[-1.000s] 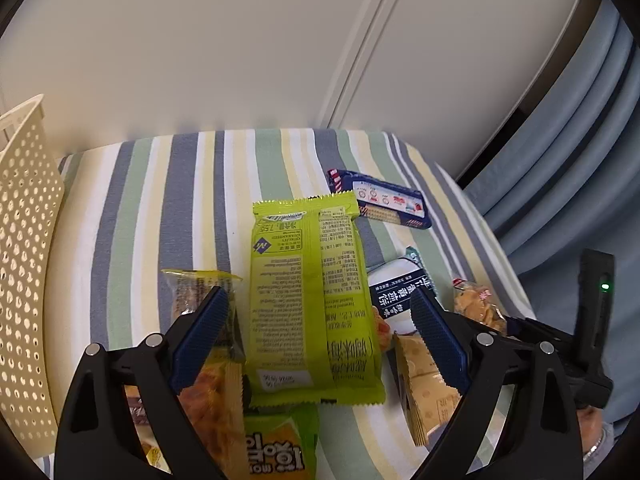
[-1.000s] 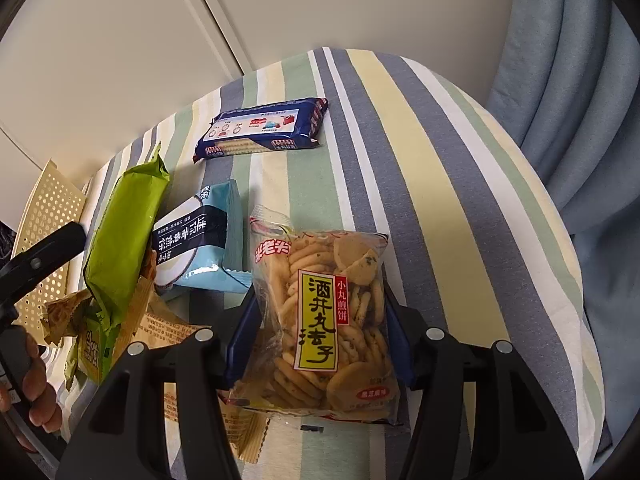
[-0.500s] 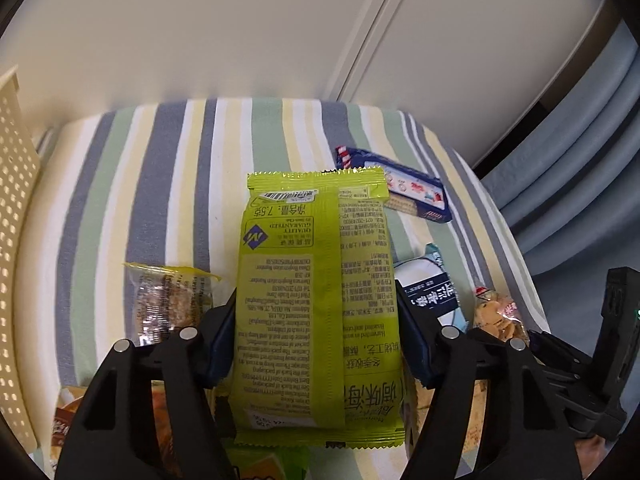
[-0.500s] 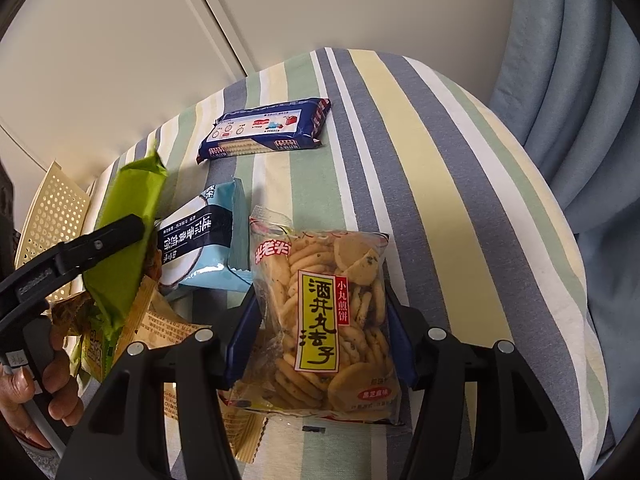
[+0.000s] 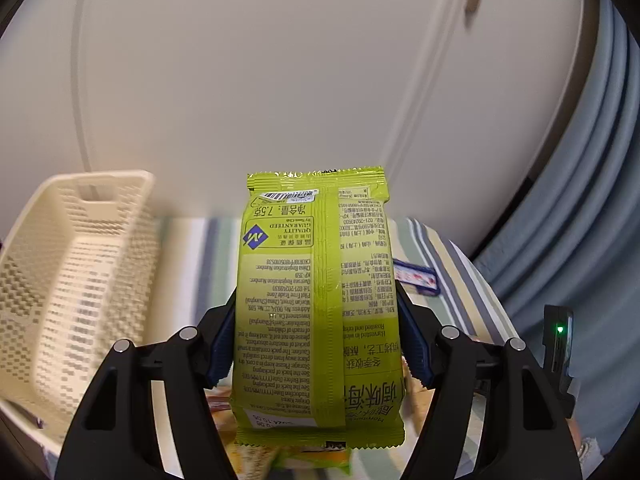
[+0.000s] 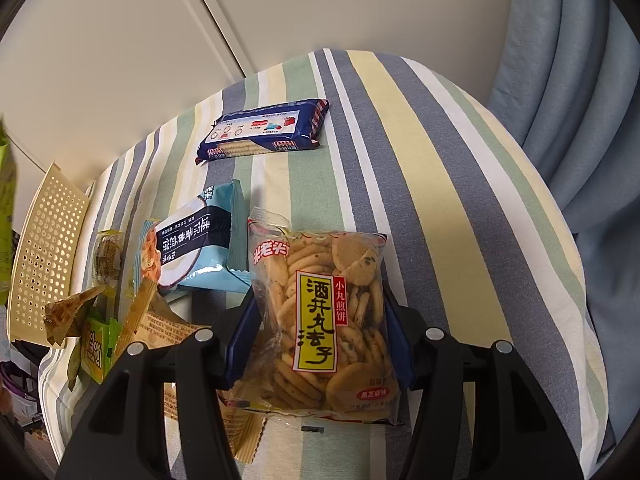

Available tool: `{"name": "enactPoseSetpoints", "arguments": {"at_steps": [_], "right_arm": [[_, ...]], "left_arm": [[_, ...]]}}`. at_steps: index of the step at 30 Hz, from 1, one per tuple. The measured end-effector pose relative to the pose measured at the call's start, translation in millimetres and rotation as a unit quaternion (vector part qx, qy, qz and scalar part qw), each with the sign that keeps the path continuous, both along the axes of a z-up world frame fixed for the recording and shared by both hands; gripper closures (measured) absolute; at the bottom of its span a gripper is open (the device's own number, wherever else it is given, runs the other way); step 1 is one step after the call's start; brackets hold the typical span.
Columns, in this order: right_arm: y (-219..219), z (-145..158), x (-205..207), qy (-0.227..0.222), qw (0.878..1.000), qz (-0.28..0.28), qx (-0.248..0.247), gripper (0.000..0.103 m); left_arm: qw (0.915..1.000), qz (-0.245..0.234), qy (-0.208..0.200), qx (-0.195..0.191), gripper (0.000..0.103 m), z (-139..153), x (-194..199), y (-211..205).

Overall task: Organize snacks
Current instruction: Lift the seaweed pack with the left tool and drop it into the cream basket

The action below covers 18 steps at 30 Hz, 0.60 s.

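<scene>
Snacks are split between your two claws and the striped bench [image 6: 420, 152]. Your left claw [image 5: 316, 340] is raised and level, looking toward the pale wall, its blue pads pressed on both long sides of the green snack pack [image 5: 316, 308], which stands upright with its printed back toward the camera, lifted clear of the bench. The cream perforated basket [image 5: 64, 280] sits just to its left, blurred, with its near corner cut off by the frame.

Your right claw [image 6: 318, 344] is low and tilted down at the bench, its pads closed on the sides of the clear bag of sesame crackers [image 6: 324, 320]; you cannot tell from this view whether the bag rests on the cloth or is lifted. Just left of it lies the light blue coconut pack [image 6: 200, 240], and farther back, apart, the dark blue biscuit pack [image 6: 264, 130].

A heap of small wrappers [image 6: 100, 328] at the lower left overlaps, partly hidden behind the claw's black frame, so the separate items are hard to make out. In the left view, the green pack hides most of the bench; only a sliver of the dark blue pack shows past its right edge.
</scene>
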State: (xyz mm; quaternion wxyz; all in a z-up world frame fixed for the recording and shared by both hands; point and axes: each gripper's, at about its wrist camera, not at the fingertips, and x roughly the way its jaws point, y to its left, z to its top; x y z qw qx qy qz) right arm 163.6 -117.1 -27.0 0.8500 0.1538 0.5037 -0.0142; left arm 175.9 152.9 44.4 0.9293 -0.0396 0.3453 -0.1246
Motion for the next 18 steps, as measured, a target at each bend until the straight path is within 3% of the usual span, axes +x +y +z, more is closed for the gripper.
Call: {"name": "enactPoseSetpoints", "arguments": {"at_steps": [8,12,18], "right_arm": [[3,0,1,0.003,1.0,0.002,-0.01,0.047],[4,0,2,0.005,1.0,0.003,-0.017,0.047],[6,0,2,0.007,1.0,0.005,-0.026,0.046]], "left_arm": [[0.9921,0.118,-0.042,0.002,0.033,27,-21,97],[0.9834,0.177,-0.037,0.013,0.033,20,-22,137],[0.9743,0.224,-0.018,0.013,0.029,5,-17,170]]}}
